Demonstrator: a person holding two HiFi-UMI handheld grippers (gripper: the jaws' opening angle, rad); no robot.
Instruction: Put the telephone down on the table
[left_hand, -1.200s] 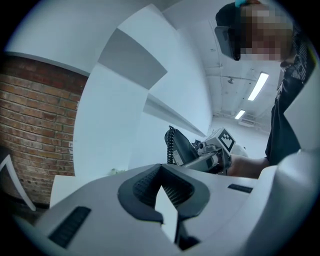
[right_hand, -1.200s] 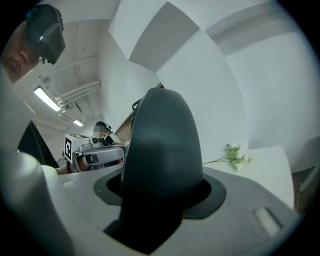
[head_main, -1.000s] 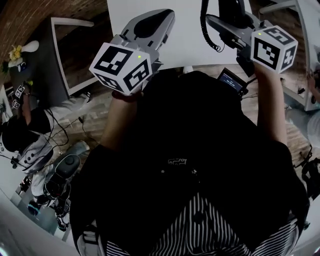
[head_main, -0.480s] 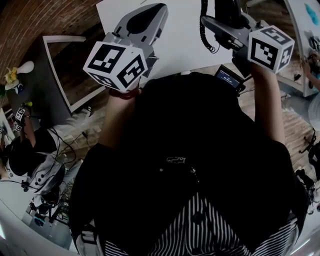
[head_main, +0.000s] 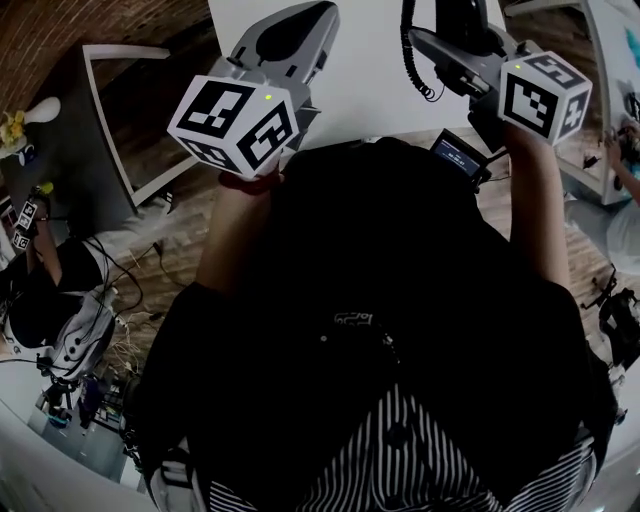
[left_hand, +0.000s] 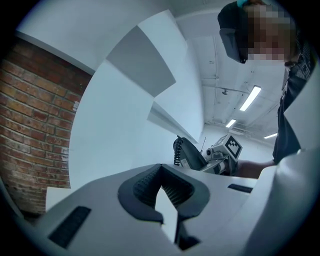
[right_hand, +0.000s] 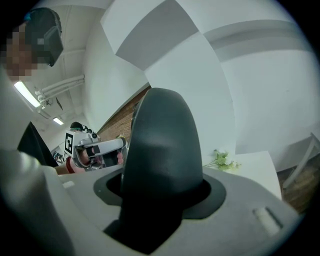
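Note:
My right gripper (head_main: 452, 45) is shut on a black telephone handset (head_main: 460, 22), and a coiled black cord (head_main: 413, 62) hangs from it over the white table (head_main: 360, 95). In the right gripper view the handset (right_hand: 160, 145) stands up between the jaws of the right gripper (right_hand: 157, 197) and fills the gap. My left gripper (head_main: 300, 35) is held over the table's near left part, shut with nothing in it. In the left gripper view, the left gripper (left_hand: 165, 197) shows its dark pads meeting. Beyond them are the handset (left_hand: 192, 156) and the right gripper (left_hand: 222, 157).
A small dark device with a lit screen (head_main: 460, 158) sits at the table's near edge under my right arm. A white frame (head_main: 115, 120) stands to the left on the wooden floor. Other people work at the left (head_main: 50, 290). Flowers (right_hand: 222, 161) lie on a far white surface.
Both grippers keep their places over the table's near edge, the handset still in the right one. Only the head view has swayed a little.

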